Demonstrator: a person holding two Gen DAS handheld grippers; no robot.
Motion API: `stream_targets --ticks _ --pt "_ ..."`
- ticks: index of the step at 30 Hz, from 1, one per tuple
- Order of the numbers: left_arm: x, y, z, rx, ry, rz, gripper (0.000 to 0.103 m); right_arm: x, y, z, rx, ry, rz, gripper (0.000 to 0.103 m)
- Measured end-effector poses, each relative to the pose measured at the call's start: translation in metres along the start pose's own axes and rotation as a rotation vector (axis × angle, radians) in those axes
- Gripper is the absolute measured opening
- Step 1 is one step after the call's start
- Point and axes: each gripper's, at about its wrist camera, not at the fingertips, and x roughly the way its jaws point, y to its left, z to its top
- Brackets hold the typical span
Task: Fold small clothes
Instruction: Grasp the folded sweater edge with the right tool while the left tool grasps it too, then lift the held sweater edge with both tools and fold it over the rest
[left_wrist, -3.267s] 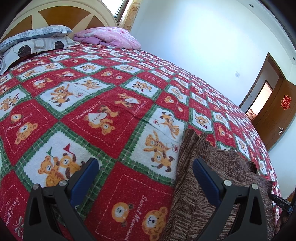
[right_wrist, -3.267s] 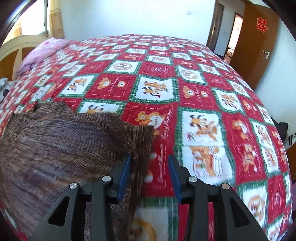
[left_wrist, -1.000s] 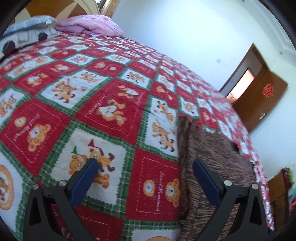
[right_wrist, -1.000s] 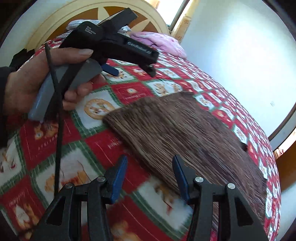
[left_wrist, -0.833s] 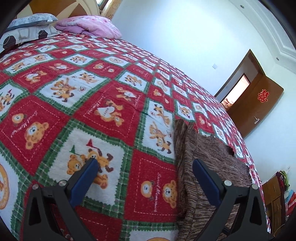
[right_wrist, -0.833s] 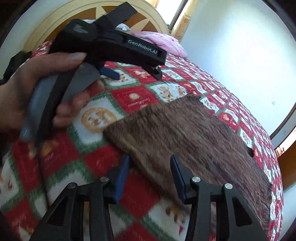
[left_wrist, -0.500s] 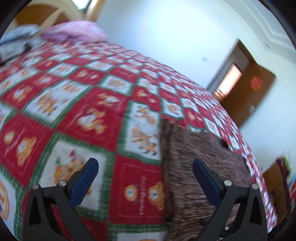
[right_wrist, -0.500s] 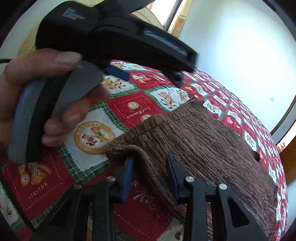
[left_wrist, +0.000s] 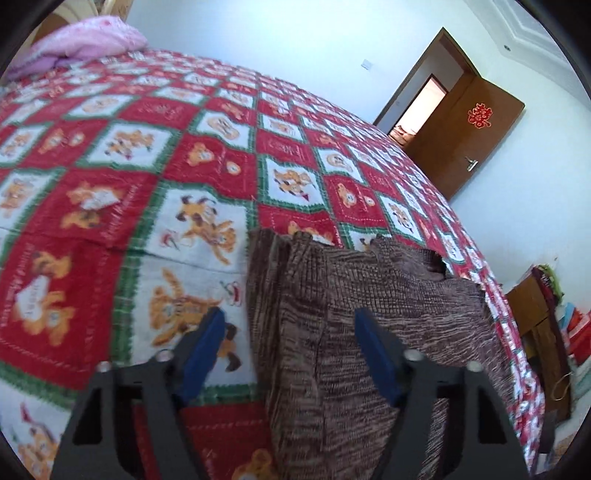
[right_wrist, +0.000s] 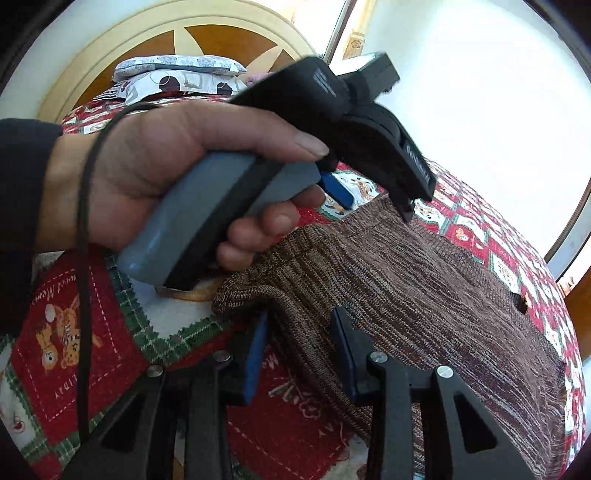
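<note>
A brown knitted garment (left_wrist: 388, 314) lies flat on the red, bear-patterned bedspread (left_wrist: 110, 206). My left gripper (left_wrist: 288, 350) straddles the garment's left folded edge. Its jaws are closing, and the blue pads stand clear of the cloth. In the right wrist view a person's hand (right_wrist: 147, 166) holds that left gripper (right_wrist: 376, 206) over the garment's (right_wrist: 406, 280) far edge. My right gripper (right_wrist: 299, 350) sits low at the near corner. Its pads are apart, with the garment's hem lying between them and bedspread (right_wrist: 62, 332) showing below.
A pink quilt (left_wrist: 81, 44) and patterned pillows (right_wrist: 177, 74) lie by the wooden headboard (right_wrist: 166, 33). The bed's right edge runs just past the garment. Beyond it are a brown door (left_wrist: 472, 136) and low furniture (left_wrist: 535, 314) holding coloured items.
My left gripper has swung right over the garment's edge and its jaws have narrowed. My right gripper has narrowed slightly and settled at the near corner. The hand now looms larger in the right view.
</note>
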Motion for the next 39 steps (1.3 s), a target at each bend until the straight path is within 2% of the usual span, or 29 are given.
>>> stream_targets --ticks 5,8,9,11,12,15,19,25,32,39 --pt "0.002 0.002 -0.001 -0.011 0.005 -0.026 0.065 -0.003 0.001 -0.002 -0.001 -0.007 0.01 0.031" --pt "0.003 0.004 0.0 -0.023 0.002 -0.027 0.054 -0.002 0.001 -0.004 0.0 -0.01 0.027 0.025" --pt "0.004 0.006 0.0 -0.032 0.004 -0.028 0.044 0.002 -0.002 -0.003 0.001 -0.01 0.032 0.023" --pt "0.005 0.01 0.0 -0.053 0.009 -0.04 0.032 0.001 -0.005 -0.003 0.013 -0.009 0.049 0.019" --pt "0.007 0.013 0.001 -0.076 0.024 -0.049 0.01 0.0 -0.007 -0.003 0.019 -0.006 0.059 0.017" --pt "0.006 0.013 0.004 -0.114 0.053 -0.043 0.01 -0.008 -0.015 -0.001 0.046 -0.007 0.075 0.007" --pt "-0.003 -0.001 0.007 -0.077 0.05 0.006 0.01 -0.025 -0.026 0.002 0.094 -0.026 0.094 0.006" --pt "-0.014 -0.013 0.012 -0.09 0.022 0.016 0.01 -0.047 -0.059 -0.008 0.214 -0.027 0.14 0.004" --pt "-0.022 -0.035 0.019 -0.119 -0.015 -0.03 0.009 -0.062 -0.094 -0.02 0.351 -0.031 0.185 0.004" --pt "-0.032 -0.078 0.028 -0.092 -0.047 -0.087 0.009 -0.087 -0.124 -0.039 0.446 -0.063 0.202 0.004"
